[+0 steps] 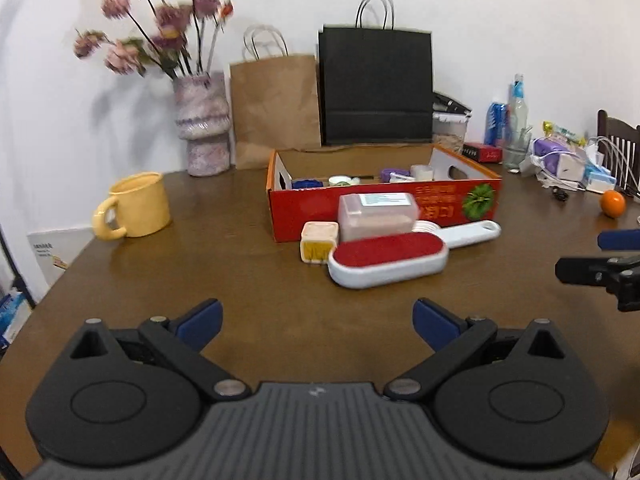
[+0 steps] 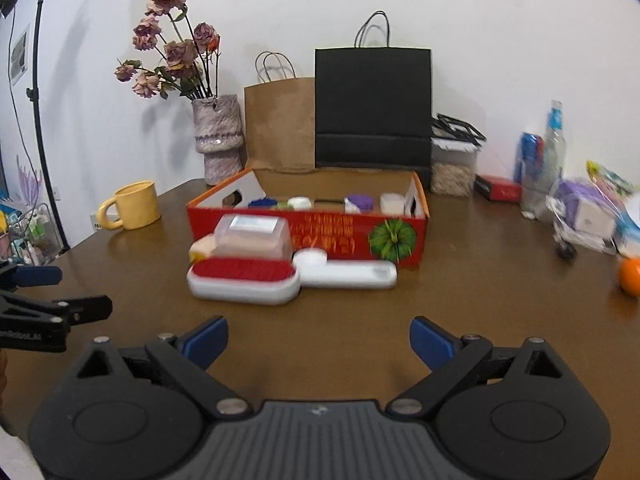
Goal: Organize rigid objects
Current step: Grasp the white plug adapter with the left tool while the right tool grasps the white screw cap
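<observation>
A red cardboard box [image 1: 384,208] [image 2: 344,236] stands open on the brown table [image 1: 240,280] and holds several small items. In front of it lie a white lint brush with a red pad [image 1: 390,260] [image 2: 244,280], a clear plastic case [image 1: 378,214] [image 2: 252,238] and a small yellow-and-white cube [image 1: 318,242] [image 2: 202,248]. My left gripper [image 1: 318,322] is open and empty, short of the brush. My right gripper [image 2: 319,340] is open and empty, short of the brush. Each gripper shows at the edge of the other's view [image 1: 600,264] [image 2: 48,300].
A yellow mug [image 1: 136,206] [image 2: 132,204] stands left. A vase of flowers [image 1: 204,120] [image 2: 218,136], a brown bag [image 1: 276,108] and a black bag [image 1: 376,84] line the back wall. Bottles, packets and an orange [image 1: 612,203] [image 2: 630,276] crowd the right side.
</observation>
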Demonstrator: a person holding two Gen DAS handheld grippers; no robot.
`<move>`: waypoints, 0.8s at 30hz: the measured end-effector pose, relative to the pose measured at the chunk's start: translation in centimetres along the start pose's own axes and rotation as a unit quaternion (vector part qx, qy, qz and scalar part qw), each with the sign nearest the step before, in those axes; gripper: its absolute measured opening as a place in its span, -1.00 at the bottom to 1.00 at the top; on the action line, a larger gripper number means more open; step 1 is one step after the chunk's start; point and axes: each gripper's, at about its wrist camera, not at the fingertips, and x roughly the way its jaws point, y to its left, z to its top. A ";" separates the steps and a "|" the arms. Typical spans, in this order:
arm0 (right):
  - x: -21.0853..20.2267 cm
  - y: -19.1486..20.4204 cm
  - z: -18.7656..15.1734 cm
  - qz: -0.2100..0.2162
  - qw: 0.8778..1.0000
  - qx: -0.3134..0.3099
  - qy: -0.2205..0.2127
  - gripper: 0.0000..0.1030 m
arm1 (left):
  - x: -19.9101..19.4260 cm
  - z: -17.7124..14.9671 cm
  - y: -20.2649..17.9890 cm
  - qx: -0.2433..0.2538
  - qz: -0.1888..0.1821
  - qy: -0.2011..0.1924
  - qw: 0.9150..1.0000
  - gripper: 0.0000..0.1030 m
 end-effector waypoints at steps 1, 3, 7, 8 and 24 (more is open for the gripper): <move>1.5 -0.2 0.9 0.004 1.000 -0.002 0.002 0.88 | 1.3 0.8 0.4 -0.001 -0.004 0.005 1.000 1.00; 4.4 -0.5 2.5 0.010 1.000 -0.001 0.010 0.84 | 4.3 2.4 1.0 0.010 -0.019 0.012 1.000 1.00; 10.1 -0.7 4.6 0.019 0.999 0.005 0.037 0.75 | 10.4 4.7 2.6 0.017 -0.036 0.046 0.998 1.00; 11.5 -0.6 5.0 0.022 0.999 0.005 0.044 0.75 | 11.6 5.0 2.8 0.018 -0.032 0.055 0.998 1.00; 21.1 0.0 5.1 0.078 0.991 0.019 0.104 0.29 | 19.0 4.9 3.7 0.011 -0.099 0.075 0.992 -0.21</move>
